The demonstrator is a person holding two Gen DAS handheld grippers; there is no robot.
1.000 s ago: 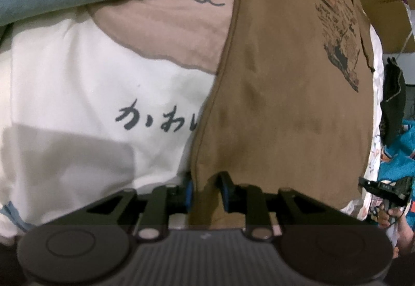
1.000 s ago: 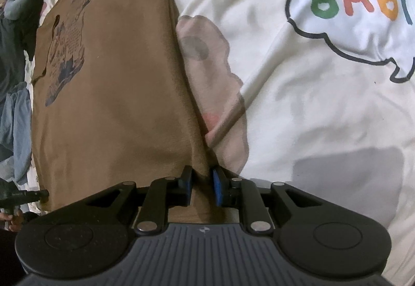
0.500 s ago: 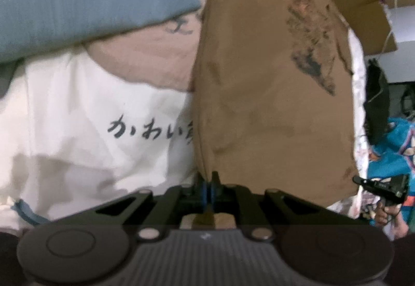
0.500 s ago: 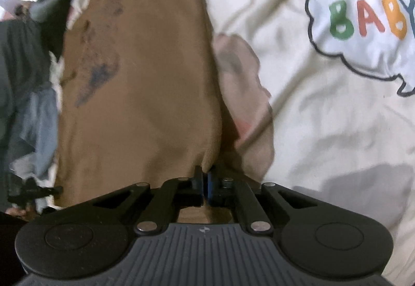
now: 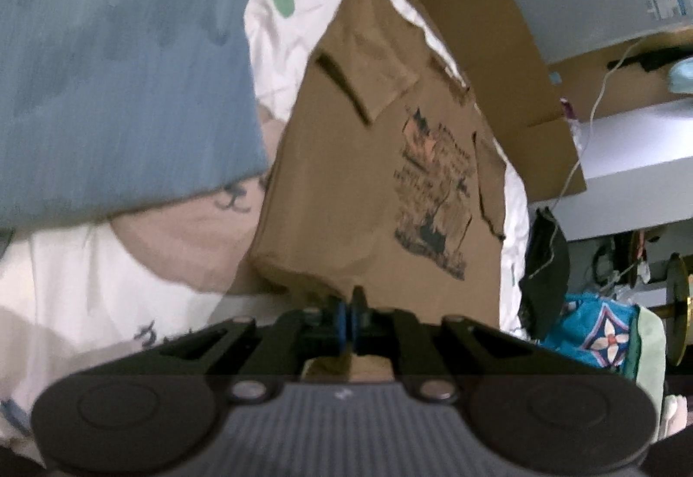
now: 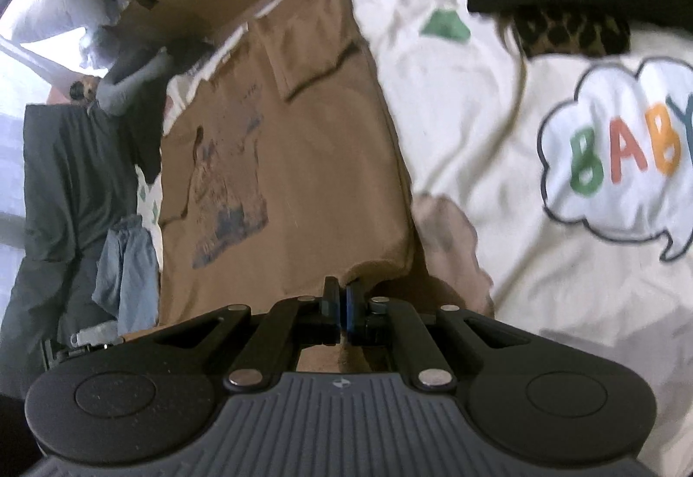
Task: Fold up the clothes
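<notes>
I am pinching the brown shirt's (image 5: 368, 191) near hem in both claws, left claw (image 5: 350, 314) and right claw (image 6: 341, 304) clamped tight; it stretches toward twelve o'clock across the bedsheet (image 6: 498, 156). Uneven lifting risks skewing the fold.

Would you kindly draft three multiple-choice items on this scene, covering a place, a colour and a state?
1. Where does the brown shirt lie?
A. on the white printed bedding
B. in a basket
C. on a hanger

2. What colour is the cloth left of the shirt in the left view?
A. red
B. blue
C. yellow

3. How is the right tool?
A. wide open
B. out of view
C. shut on the shirt's hem

Answers: A, bedding shows around the shirt; B, it is plainly blue; C, brown fabric sits between closed pads.
</notes>
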